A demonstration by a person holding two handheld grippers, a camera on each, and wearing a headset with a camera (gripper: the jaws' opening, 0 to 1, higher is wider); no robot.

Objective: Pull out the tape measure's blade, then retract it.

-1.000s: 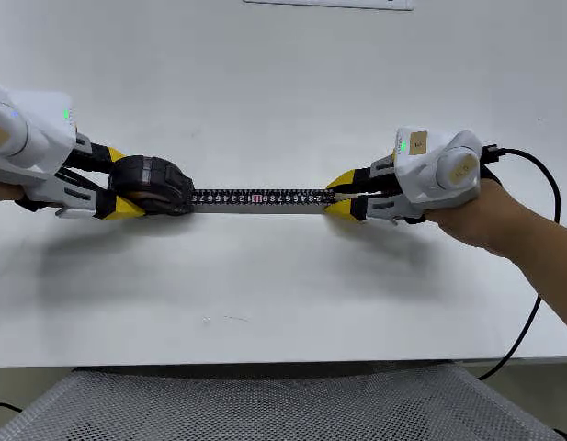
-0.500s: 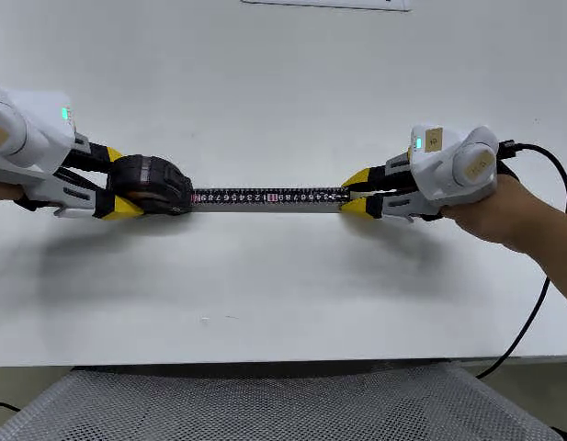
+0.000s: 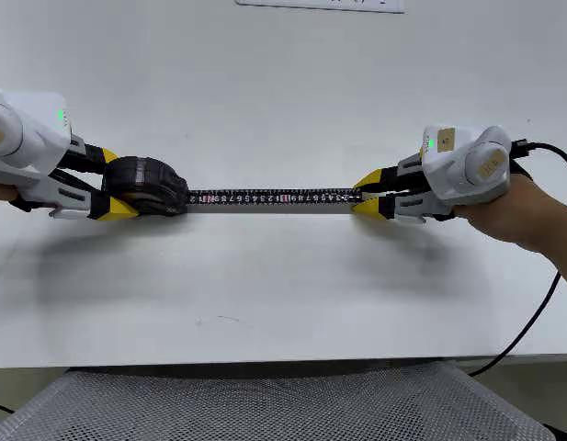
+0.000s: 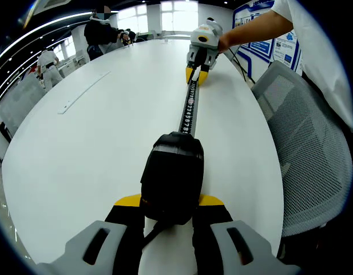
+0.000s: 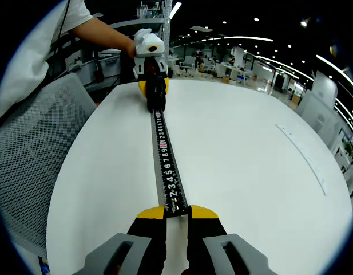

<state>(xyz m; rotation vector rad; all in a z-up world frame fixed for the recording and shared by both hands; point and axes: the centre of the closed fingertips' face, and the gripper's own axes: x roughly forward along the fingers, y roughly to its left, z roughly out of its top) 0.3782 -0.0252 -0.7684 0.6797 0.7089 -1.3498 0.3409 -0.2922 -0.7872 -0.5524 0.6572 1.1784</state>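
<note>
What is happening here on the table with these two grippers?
A person is working a tape measure with two hand-held grippers. The left gripper is shut on its black case and holds it on the white table. The right gripper is shut on the end of the blade. The blade is drawn out straight between them, numbers facing up, low over the table. It is not yet retracted.
</note>
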